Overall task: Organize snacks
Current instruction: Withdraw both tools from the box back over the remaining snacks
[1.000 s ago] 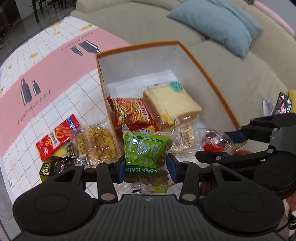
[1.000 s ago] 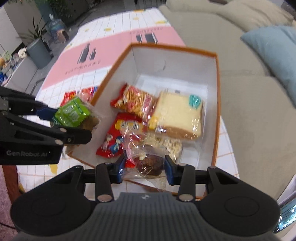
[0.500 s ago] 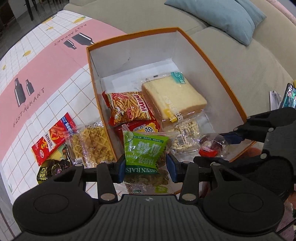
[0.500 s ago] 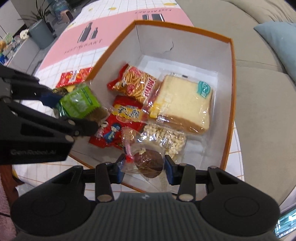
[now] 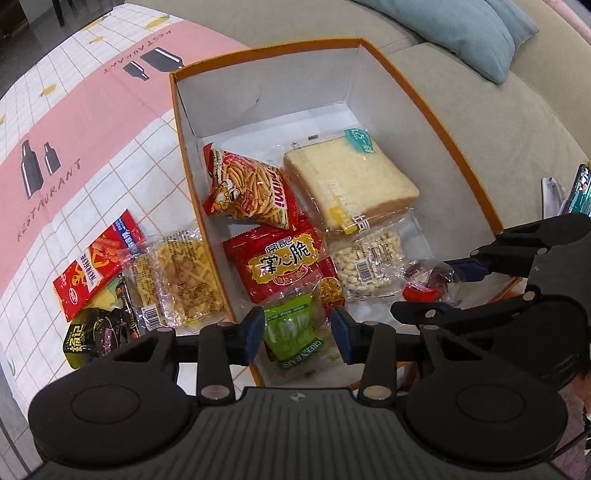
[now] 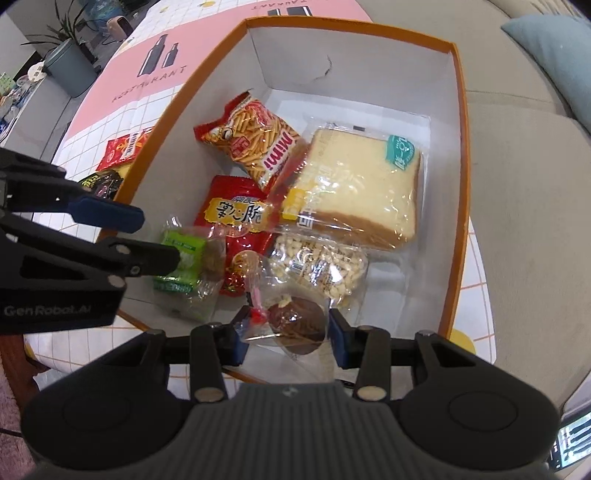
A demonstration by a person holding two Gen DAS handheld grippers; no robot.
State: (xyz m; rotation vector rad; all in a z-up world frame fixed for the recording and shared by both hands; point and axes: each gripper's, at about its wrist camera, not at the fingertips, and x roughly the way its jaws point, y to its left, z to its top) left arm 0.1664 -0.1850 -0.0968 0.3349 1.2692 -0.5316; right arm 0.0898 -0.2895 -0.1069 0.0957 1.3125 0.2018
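An orange-rimmed white box (image 5: pixel 436 107) (image 6: pixel 460 122) holds a Mimi stick-snack bag (image 5: pixel 247 192), a wrapped bread slice (image 5: pixel 347 188), a red snack packet (image 5: pixel 280 258) and a clear bag of puffs (image 5: pixel 369 258). My left gripper (image 5: pixel 297 334) is open over the box's near left corner, and the green raisin packet (image 5: pixel 293 332) (image 6: pixel 183 258) lies loose on the box floor between its fingers. My right gripper (image 6: pixel 286 336) is shut on a wrapped chocolate muffin (image 6: pixel 295 323) just above the box's near edge.
Outside the box on the pink-and-white tablecloth (image 5: pixel 92 110) lie a red packet (image 5: pixel 96 269), a clear noodle-snack pack (image 5: pixel 177 277) and a dark packet (image 5: pixel 96 332). A beige sofa (image 5: pixel 535 110) with a blue cushion (image 5: pixel 472 33) is behind. A phone (image 5: pixel 580 192) lies at right.
My left gripper moved over the box, opened and let the green raisin packet drop inside. My right gripper brought the muffin lower toward the box's near edge.
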